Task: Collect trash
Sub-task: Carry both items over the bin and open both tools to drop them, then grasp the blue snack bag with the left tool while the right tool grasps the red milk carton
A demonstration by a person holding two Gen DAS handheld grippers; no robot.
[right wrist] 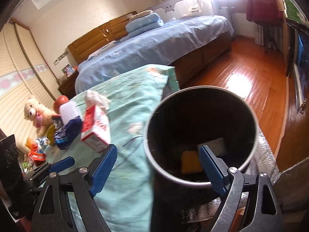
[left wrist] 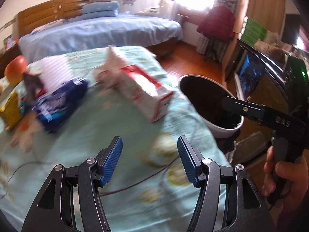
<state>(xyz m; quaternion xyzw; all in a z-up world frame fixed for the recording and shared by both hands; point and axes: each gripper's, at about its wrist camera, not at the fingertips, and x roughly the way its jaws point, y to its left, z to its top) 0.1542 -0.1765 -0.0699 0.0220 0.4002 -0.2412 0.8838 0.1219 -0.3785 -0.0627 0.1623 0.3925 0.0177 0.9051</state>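
hovering over the trash bin [right wrist: 200, 133], the right claw [right wrist: 158, 166] is held wide open and empty, so that dropped pieces land inside. the left claw [left wrist: 149, 160], half open and empty, is aimed at the red-and-white carton [left wrist: 143, 90] left on the table [left wrist: 108, 123].

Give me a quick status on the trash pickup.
Left gripper and right gripper open, empty. Trash bin holds yellow item and white item. Red-and-white carton lies on teal cloth, path unobstructed.
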